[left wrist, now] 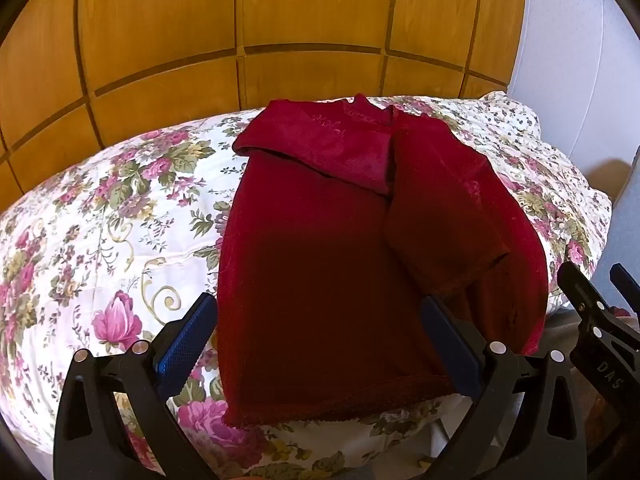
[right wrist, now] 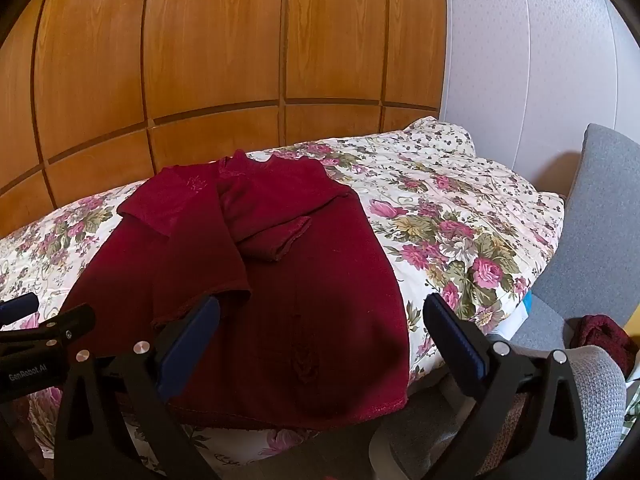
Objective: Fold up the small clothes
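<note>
Fabric fills the centre of the left wrist view: a dark red garment (left wrist: 320,264) lies on a floral quilt (left wrist: 100,220), its sleeves folded in across the body, its hem toward the bottom edge. The left gripper (left wrist: 320,344) stands wide at the bottom of the frame, nothing pinched. Wooden panels (left wrist: 240,20) fill the top.

In the right wrist view the garment sits centre-left on the quilt. The right gripper (right wrist: 320,344) is spread wide over its lower edge, gripping nothing. A grey chair (right wrist: 600,220) stands at right.
</note>
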The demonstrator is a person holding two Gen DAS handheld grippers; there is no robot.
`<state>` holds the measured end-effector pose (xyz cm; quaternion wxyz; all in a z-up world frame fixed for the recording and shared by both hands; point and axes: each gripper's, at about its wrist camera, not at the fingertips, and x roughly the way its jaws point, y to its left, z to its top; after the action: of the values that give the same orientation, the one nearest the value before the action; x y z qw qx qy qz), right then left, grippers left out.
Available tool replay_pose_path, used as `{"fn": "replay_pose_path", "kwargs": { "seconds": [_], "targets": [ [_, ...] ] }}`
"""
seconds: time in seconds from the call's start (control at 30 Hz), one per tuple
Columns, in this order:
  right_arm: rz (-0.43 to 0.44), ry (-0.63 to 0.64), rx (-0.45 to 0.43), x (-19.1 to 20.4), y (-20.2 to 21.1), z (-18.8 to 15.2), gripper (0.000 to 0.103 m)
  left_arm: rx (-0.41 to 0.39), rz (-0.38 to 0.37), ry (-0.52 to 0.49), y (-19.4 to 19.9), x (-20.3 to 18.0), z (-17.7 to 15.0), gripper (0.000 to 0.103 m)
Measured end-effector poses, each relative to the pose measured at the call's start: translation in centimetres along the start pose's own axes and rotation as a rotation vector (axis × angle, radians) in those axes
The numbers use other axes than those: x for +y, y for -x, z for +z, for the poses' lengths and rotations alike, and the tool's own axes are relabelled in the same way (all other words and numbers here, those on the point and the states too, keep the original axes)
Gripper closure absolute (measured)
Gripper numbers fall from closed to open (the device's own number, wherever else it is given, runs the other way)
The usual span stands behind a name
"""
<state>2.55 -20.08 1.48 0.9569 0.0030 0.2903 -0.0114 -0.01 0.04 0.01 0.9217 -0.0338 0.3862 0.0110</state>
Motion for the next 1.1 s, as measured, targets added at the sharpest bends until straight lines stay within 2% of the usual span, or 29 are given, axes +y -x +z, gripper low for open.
{"fn": "replay_pose_path", "kwargs": {
  "seconds": [1.1],
  "targets": [
    [0.0,0.001,0.003,0.03,-0.09,0.03,0.002,0.004,0.004,-0.001,0.02,0.06,-0.03,0.003]
  ]
}}
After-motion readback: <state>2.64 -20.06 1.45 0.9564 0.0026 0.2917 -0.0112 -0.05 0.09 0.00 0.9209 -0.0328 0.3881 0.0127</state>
